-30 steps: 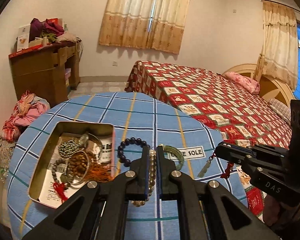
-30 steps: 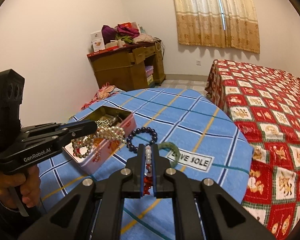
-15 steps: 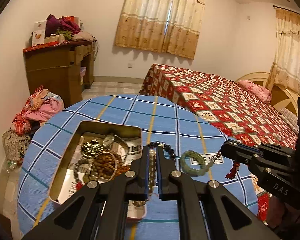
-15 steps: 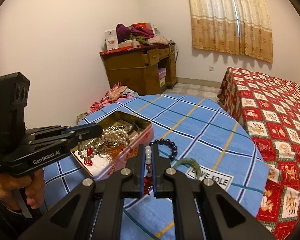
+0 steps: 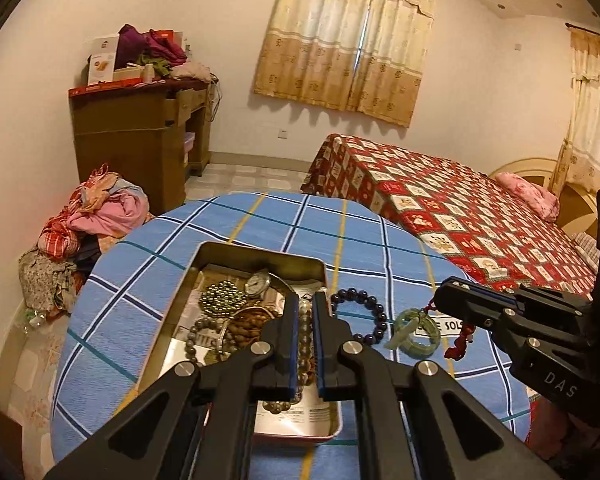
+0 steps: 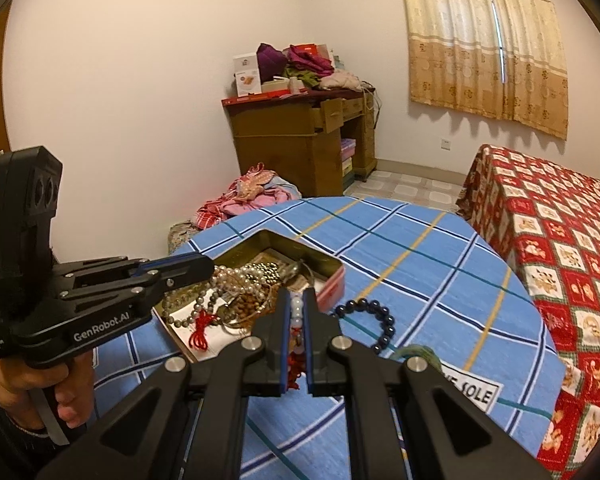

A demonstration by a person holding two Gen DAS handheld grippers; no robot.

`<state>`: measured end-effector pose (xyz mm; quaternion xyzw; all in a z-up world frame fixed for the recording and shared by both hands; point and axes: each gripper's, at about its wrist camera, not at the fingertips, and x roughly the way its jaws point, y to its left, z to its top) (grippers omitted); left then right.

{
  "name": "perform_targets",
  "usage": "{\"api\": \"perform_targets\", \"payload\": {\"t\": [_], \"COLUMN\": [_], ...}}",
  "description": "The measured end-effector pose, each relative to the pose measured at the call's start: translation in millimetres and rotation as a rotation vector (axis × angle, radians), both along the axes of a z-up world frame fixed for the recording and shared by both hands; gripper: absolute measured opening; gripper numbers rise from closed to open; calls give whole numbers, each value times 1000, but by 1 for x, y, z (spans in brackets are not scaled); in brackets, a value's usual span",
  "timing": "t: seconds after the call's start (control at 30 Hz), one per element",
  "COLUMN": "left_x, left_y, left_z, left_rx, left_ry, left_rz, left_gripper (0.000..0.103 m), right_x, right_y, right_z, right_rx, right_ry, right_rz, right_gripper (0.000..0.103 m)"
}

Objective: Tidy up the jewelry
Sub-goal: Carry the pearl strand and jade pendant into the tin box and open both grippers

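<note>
An open metal tin [image 5: 260,252] [image 6: 332,268] with several bracelets and a watch sits on the blue checked table. My left gripper [image 5: 305,304] is shut on a pearl necklace [image 5: 305,344] [image 6: 236,282] and holds it over the tin. My right gripper [image 6: 297,300] is shut on a jade pendant with a red cord [image 5: 410,326] [image 6: 297,312], hanging above the table right of the tin. A dark bead bracelet [image 5: 364,312] [image 6: 376,320] and a green bangle [image 5: 424,340] [image 6: 416,350] lie on the cloth beside the tin.
The round table has a blue checked cloth [image 5: 260,220] with a "LOVE SOLE" label [image 6: 472,392]. A bed with a red quilt [image 5: 460,208] stands to the right. A wooden desk [image 5: 132,140] and a clothes pile [image 5: 96,216] stand at the left wall.
Both grippers have moved left toward the tin. The pearl necklace now hangs over the tin instead of over the cloth; the pendant has followed, still held.
</note>
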<state>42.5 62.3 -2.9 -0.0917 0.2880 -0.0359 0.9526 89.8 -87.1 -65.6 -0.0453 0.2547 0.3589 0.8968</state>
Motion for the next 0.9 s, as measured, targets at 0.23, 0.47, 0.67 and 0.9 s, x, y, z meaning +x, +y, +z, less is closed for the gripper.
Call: {"api": "perform_targets", "payload": {"t": [0.23, 0.47, 0.67, 0.9], "left_x": [1, 4, 8, 11], "left_y": [18, 31, 41, 46], "left_z": [-2, -3, -9, -12], "left_rx": [-6, -9, -9, -7], "left_ry": [0, 3, 18, 33], "left_rz": [46, 78, 99, 111], "left_gripper": [5, 5, 5, 5], "right_x": [6, 9, 12, 15], "right_y": [18, 31, 45, 55], "right_z": [-3, -2, -2, -3], "right_rx": [-9, -8, -11, -15], "right_ry": [4, 5, 10, 9], "right_rz": [30, 51, 71, 86], "right_gripper": [8, 8, 8, 8]}}
